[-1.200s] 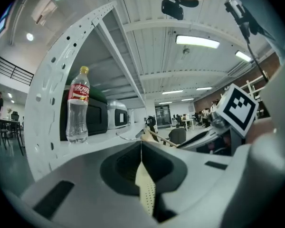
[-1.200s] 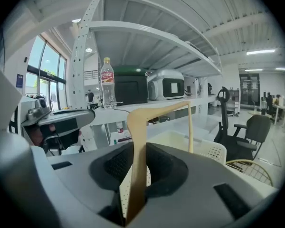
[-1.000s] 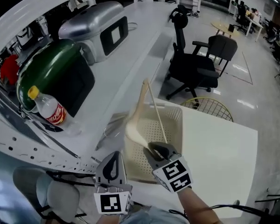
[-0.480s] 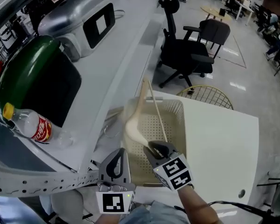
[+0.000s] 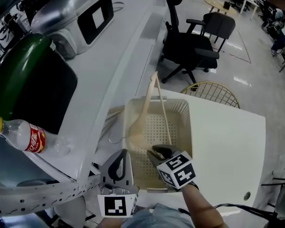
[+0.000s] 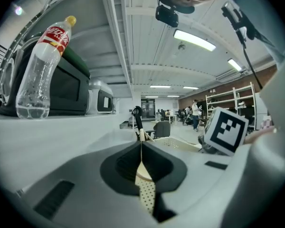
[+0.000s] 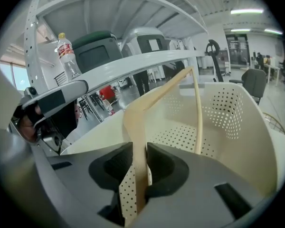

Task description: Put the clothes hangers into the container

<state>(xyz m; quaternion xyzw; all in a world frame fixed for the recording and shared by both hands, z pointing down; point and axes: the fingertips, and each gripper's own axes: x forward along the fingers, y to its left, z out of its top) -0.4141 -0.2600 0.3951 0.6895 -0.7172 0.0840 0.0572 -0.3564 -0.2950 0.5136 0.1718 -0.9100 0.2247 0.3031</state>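
Right gripper (image 7: 138, 163) first: its jaws stand narrow, one on each flat face of the pale wooden hanger (image 7: 154, 96), and they have just been opening, so that grip is easing with the wood right there in the gap and no daylight showing on either side. From the jaws the hanger's arm rises and bends away, its thin crossbar dropping to the perforated floor of the cream container (image 7: 232, 118). In the head view the near end is down inside, close to the near wall, while the far tip pokes up over the far rim, so the hanger is in but leaning, not lying flat. This looks like the release step of the put-in: the hanger is lowered into place and about to be let go. The next move, as I read it, calls for the jaws to part enough to clear both faces, then a straight pull back and up, so that nothing catches the arm or drags the crossbar (the tip over the rim could tilt the hanger out if it is nudged). Over to the left gripper (image 6: 141, 151): jaws pressed together to a bare slit, nothing between them, waiting just beside the container's near left corner. The container itself sits at the edge of the white bench (image 5: 228, 141).
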